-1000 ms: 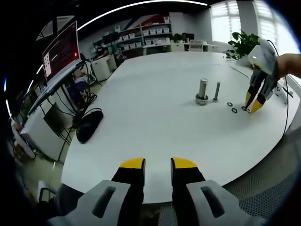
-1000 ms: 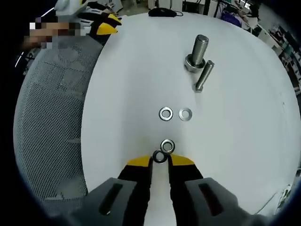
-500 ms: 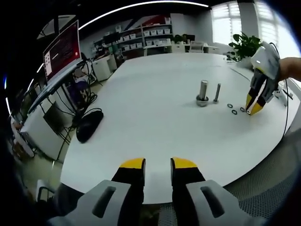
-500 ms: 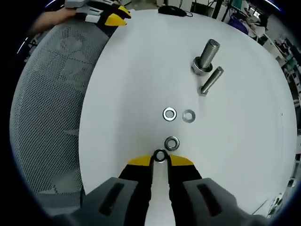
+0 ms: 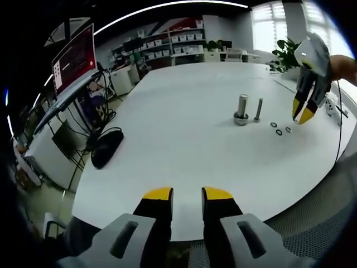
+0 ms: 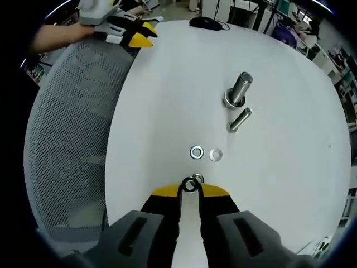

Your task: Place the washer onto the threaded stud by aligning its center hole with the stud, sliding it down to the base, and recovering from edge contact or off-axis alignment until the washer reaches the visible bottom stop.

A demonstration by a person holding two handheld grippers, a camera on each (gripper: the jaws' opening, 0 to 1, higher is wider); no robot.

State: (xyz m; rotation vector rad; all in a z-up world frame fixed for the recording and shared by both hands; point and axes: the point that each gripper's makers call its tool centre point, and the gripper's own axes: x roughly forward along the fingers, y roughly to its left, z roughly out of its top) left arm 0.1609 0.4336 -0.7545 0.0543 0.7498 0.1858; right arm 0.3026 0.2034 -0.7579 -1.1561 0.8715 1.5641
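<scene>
My right claw (image 6: 190,188) grips a washer (image 6: 189,185) at its tips, lifted; next I must carry it forward over the stud (image 6: 239,90) and centre the hole.

White round surface (image 5: 167,134), glossy. Ahead of the right tool (image 6: 190,188): three loose washers flat on it, one (image 6: 198,178) just beyond the tips, a pair (image 6: 196,152) (image 6: 216,154) side by side a bit farther. Past them a slim stud (image 6: 239,120) standing, looks tilted in the right gripper view. Just beyond, a thick threaded bolt (image 6: 237,91) upright on its wide base. Far edge: black computer mouse (image 6: 204,23). In the left gripper view, mouse (image 5: 106,149) sits left of the left tool (image 5: 187,194), near the rim.
</scene>
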